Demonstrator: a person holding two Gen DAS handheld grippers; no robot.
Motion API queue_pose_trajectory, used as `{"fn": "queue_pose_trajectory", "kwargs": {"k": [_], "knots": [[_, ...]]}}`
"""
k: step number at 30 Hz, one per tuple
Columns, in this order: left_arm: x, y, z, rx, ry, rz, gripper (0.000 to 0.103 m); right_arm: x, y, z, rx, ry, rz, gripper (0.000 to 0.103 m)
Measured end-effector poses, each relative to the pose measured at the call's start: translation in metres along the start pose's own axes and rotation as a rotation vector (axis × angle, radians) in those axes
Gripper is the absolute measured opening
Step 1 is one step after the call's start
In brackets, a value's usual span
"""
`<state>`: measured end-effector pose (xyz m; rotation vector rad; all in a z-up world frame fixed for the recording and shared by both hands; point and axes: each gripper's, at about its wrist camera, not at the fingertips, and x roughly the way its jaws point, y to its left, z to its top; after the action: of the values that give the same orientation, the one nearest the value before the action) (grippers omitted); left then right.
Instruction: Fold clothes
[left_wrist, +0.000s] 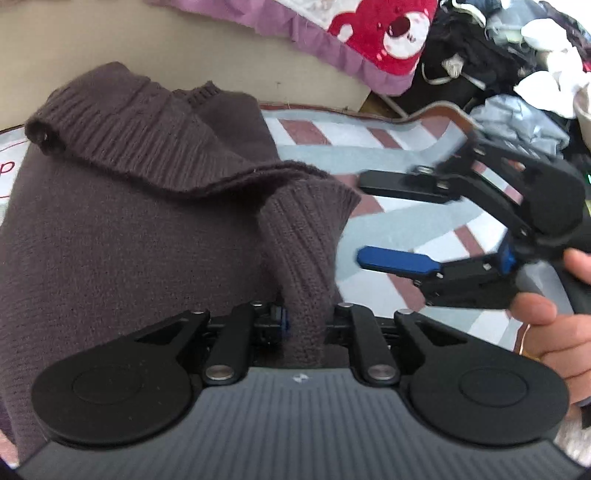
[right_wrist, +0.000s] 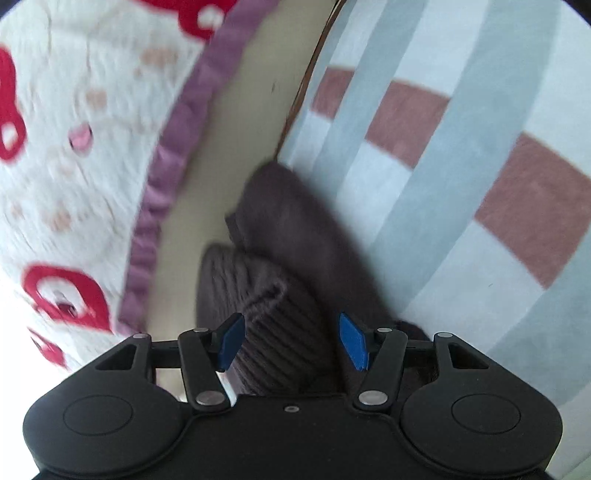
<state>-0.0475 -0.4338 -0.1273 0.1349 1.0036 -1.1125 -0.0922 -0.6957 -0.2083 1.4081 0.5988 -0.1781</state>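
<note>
A dark brown knit sweater (left_wrist: 122, 236) lies spread on the rug and fills the left of the left wrist view. One ribbed cuff end (left_wrist: 306, 236) rises from it into my left gripper (left_wrist: 304, 325), whose jaws are shut on that ribbing. To the right, a person's hand (left_wrist: 554, 332) holds my right gripper (left_wrist: 360, 219) with its fingers wide apart, just beside the cuff edge and holding nothing. In the right wrist view the blue pads (right_wrist: 231, 341) of my right gripper (right_wrist: 291, 341) stand open, with the sweater's ribbed part (right_wrist: 273, 317) lying under and between them.
A rug (left_wrist: 388, 155) with grey, white and maroon stripes lies under the sweater and shows again as the rug (right_wrist: 443, 147). A white and red fleece blanket with a purple frill (left_wrist: 369, 37) (right_wrist: 74, 147) lies beyond on the beige floor (left_wrist: 110, 33). Several loose garments are piled (left_wrist: 517, 55) at the upper right.
</note>
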Motion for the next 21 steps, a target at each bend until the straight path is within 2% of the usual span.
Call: {"fn": "queue_pose_trajectory", "kwargs": {"k": [2, 4, 6, 7, 8, 10, 14, 16, 17, 18, 19, 21], "knots": [[-0.003, -0.003, 0.003, 0.016, 0.03, 0.004, 0.02, 0.004, 0.0, -0.002, 0.0, 0.035, 0.009, 0.063], [-0.016, -0.004, 0.007, 0.033, 0.076, -0.031, 0.03, 0.006, -0.002, -0.003, 0.021, 0.061, 0.037, 0.063], [-0.041, -0.003, 0.006, 0.036, 0.024, -0.11, 0.037, 0.003, -0.007, -0.002, 0.063, 0.071, 0.088, 0.064], [-0.053, -0.003, 0.005, 0.037, -0.002, -0.149, 0.044, 0.001, -0.008, -0.001, 0.073, 0.068, 0.099, 0.065], [-0.06, 0.002, 0.007, 0.031, -0.017, -0.133, 0.047, -0.001, -0.01, 0.0, 0.082, 0.066, 0.11, 0.066], [-0.073, 0.01, 0.009, 0.019, -0.046, -0.1, 0.048, -0.003, -0.007, 0.001, 0.061, 0.057, 0.067, 0.066], [-0.062, 0.015, 0.022, 0.034, 0.11, 0.096, 0.044, 0.005, 0.007, -0.005, -0.054, 0.076, -0.048, 0.066], [-0.057, 0.015, 0.033, 0.034, 0.191, 0.119, 0.043, 0.011, 0.015, -0.011, -0.12, 0.089, -0.101, 0.066], [-0.056, 0.015, 0.039, 0.036, 0.222, 0.124, 0.042, 0.014, 0.019, -0.015, -0.172, 0.089, -0.141, 0.055], [-0.059, 0.008, 0.046, 0.083, 0.237, 0.156, 0.042, 0.015, 0.023, -0.018, -0.234, 0.094, -0.168, 0.037], [-0.062, 0.0, 0.054, 0.131, 0.253, 0.189, 0.042, 0.019, 0.03, -0.023, -0.321, 0.121, -0.203, 0.012], [-0.079, -0.015, 0.071, 0.212, 0.252, 0.219, 0.042, 0.021, 0.042, -0.031, -0.464, 0.103, -0.275, 0.011]]}}
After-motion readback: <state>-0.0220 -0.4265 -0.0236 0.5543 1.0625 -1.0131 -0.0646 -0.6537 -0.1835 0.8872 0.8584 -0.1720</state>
